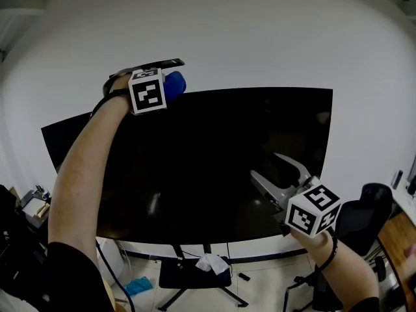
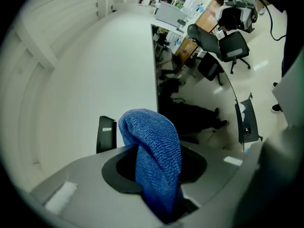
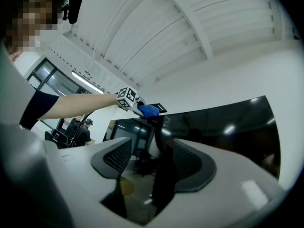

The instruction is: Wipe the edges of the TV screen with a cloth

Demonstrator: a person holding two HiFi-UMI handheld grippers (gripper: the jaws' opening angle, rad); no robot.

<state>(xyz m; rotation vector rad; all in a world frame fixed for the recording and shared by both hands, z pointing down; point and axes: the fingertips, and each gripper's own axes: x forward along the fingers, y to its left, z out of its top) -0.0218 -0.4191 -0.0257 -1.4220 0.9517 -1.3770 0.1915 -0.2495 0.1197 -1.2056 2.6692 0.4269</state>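
Pinching the soft, light cloth (image 2: 153,156) by its bunched fold, the left hand-held gripper (image 1: 168,78) is holding it at the fragile TV screen's (image 1: 214,148) top edge; the right hand-held gripper (image 1: 276,177) is hanging part-open, empty.

Your cloth (image 2: 156,151) is bright blue with a fine ribbed weave. The TV screen (image 1: 214,161) is glossy black against a plain white wall (image 1: 260,38). Cubes on your left tongs (image 1: 174,73) and right tongs (image 1: 265,166) show black-and-white square markers.

TV screen (image 1: 214,161) edge partly behind forearm (image 1: 84,174)
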